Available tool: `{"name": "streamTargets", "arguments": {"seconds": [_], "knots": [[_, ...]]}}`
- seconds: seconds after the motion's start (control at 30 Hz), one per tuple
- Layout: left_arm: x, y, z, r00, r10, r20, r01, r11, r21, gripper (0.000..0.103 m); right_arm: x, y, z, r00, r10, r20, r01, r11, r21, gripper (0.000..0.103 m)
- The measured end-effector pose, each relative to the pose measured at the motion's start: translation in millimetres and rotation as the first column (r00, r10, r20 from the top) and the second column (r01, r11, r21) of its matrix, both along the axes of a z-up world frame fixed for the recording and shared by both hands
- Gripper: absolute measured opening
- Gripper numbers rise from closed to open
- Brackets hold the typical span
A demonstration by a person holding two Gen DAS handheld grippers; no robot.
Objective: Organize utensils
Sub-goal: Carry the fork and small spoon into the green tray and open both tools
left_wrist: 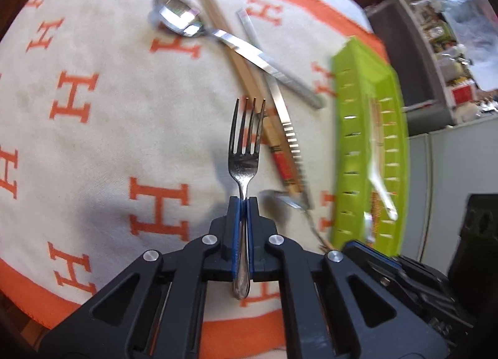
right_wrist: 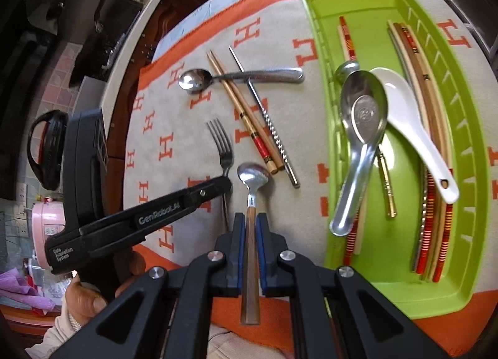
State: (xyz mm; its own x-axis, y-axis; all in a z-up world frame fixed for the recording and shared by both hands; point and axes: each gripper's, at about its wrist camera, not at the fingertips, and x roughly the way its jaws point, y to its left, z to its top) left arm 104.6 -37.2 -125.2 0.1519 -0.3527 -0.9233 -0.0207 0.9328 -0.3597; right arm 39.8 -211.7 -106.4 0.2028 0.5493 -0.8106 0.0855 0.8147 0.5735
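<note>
My left gripper (left_wrist: 243, 201) is shut on a steel fork (left_wrist: 245, 147), tines pointing away, held just above the cloth; it also shows in the right wrist view (right_wrist: 224, 183). My right gripper (right_wrist: 251, 219) is shut on the wooden handle of a small spoon (right_wrist: 252, 177). On the cloth lie a large steel spoon (right_wrist: 199, 78), a pair of wooden chopsticks (right_wrist: 242, 113) and a metal chopstick (right_wrist: 264, 116). The green tray (right_wrist: 314, 47) at the right holds a steel soup spoon (right_wrist: 362, 116), a white ceramic spoon (right_wrist: 411, 128) and several chopsticks.
A cream cloth (left_wrist: 109, 128) with orange H letters and an orange border covers the table. Shelves and clutter stand beyond the table's far edge (left_wrist: 435, 32). A black handled object (right_wrist: 46, 150) sits at the left.
</note>
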Motion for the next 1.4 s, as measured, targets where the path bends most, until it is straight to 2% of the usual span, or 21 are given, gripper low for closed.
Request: {"name": "streamTargets", "arguments": {"seconds": [0.17,0.47,0.63,0.73,0.87,1.0,1.13,1.23,1.4], "knots": [[-2.9,-15.6,30.1,0.997,-0.048,0.062,0.050,0.998,-0.032,0.002,-3.2,-11.9,9.8,0.999,-0.024,0.042,0.023,1.000,0.019,0.006],[-5.5,-36.1,52.9,0.991,-0.101,0.085,0.105,0.994,-0.042,0.002,-4.1,-19.9,19.7,0.996,-0.049,0.081,0.047,0.998,0.031,0.006],[3.5,-62.2,79.4,0.980,-0.146,0.138,0.156,0.985,-0.067,0.002,-4.0,-44.2,45.9,0.981,-0.117,0.153,0.113,0.993,0.038,0.006],[15.5,-88.8,88.2,0.971,-0.186,0.152,0.199,0.977,-0.076,0.002,-2.7,-64.8,61.0,0.959,-0.187,0.212,0.189,0.982,0.014,0.006],[37.3,-122.8,81.3,0.965,-0.220,0.140,0.230,0.971,-0.061,0.002,3.5,-87.3,68.7,0.926,-0.261,0.274,0.286,0.956,-0.056,0.006],[61.9,-151.1,57.1,0.967,-0.229,0.116,0.232,0.972,-0.017,0.002,19.1,-105.4,53.0,0.904,-0.320,0.283,0.366,0.922,-0.126,0.006],[81.0,-168.9,36.4,0.963,-0.246,0.111,0.245,0.969,0.030,0.002,40.6,-113.9,28.1,0.898,-0.353,0.263,0.398,0.906,-0.143,0.006],[86.7,-173.0,28.3,0.959,-0.264,0.101,0.258,0.963,0.073,0.003,57.2,-112.5,10.7,0.905,-0.350,0.243,0.394,0.904,-0.166,0.007],[81.9,-164.8,31.2,0.954,-0.279,0.107,0.273,0.960,0.068,0.012,62.1,-109.6,0.7,0.912,-0.343,0.225,0.385,0.905,-0.181,0.007]]}}
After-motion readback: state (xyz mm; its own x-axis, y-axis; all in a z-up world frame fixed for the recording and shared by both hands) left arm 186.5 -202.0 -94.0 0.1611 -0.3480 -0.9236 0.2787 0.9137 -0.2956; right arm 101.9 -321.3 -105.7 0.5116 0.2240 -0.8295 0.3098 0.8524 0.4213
